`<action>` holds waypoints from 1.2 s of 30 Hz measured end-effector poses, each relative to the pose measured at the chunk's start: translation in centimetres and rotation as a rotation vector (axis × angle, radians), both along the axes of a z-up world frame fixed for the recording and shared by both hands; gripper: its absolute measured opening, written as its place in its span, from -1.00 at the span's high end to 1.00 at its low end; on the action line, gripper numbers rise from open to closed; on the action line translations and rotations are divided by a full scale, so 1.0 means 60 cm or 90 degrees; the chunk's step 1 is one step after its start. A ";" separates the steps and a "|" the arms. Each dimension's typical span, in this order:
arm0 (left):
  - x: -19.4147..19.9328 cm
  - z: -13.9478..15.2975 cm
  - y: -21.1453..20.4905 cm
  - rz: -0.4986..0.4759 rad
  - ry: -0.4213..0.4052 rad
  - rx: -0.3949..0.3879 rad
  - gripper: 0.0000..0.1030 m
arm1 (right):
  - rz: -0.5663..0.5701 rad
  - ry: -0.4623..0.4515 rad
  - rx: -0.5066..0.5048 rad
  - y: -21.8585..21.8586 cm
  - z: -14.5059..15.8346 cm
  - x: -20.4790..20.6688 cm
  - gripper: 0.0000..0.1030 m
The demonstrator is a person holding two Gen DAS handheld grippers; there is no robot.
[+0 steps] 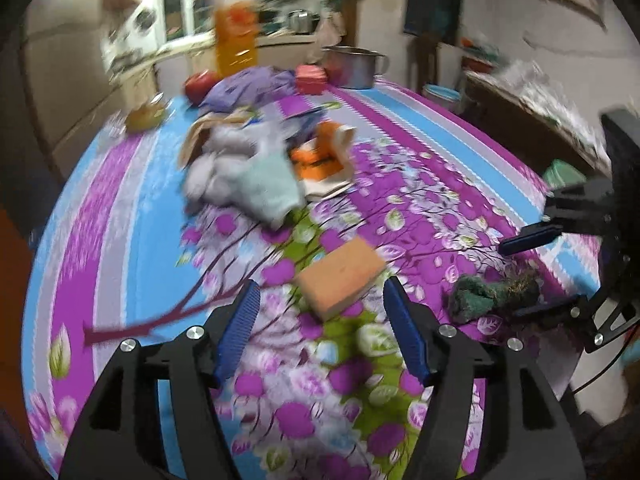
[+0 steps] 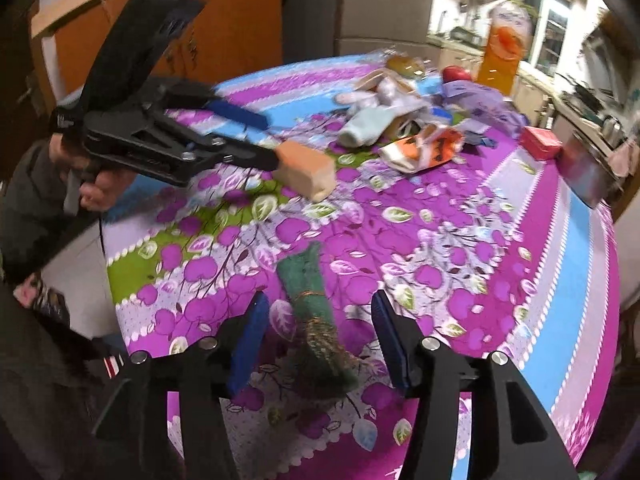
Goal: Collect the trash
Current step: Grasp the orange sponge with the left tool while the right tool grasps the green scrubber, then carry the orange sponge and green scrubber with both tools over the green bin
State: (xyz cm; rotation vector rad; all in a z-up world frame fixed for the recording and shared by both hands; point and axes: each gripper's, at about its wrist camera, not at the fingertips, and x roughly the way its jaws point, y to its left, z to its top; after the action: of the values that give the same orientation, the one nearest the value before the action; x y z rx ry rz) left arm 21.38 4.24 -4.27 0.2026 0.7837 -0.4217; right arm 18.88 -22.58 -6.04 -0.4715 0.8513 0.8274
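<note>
Collection looks barely begun: left gripper (image 1: 320, 312), jaws spread, nears orange sponge (image 1: 340, 276); right gripper (image 2: 316, 340), jaws spread, straddles green scouring pad (image 2: 316, 320) unpinched; beyond the sponge, litter heap (image 1: 256, 168) lies untouched on floral tablecloth (image 1: 440, 200).

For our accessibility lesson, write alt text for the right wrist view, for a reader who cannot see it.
The open right gripper straddles a green scrubber on a purple floral tablecloth. At left, the left gripper reaches an orange sponge; whether it grips is unclear. Wrappers and a juice bottle lie beyond.
</note>
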 end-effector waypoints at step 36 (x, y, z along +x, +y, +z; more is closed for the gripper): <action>-0.040 -0.015 -0.034 0.180 -0.050 0.015 0.20 | -0.265 -0.055 0.165 -0.011 0.009 -0.008 0.65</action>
State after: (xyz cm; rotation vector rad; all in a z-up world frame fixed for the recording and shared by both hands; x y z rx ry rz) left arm 18.96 2.19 -5.14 0.1270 0.7273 -0.1367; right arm 18.37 -23.24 -5.53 -0.0935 0.7164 0.5172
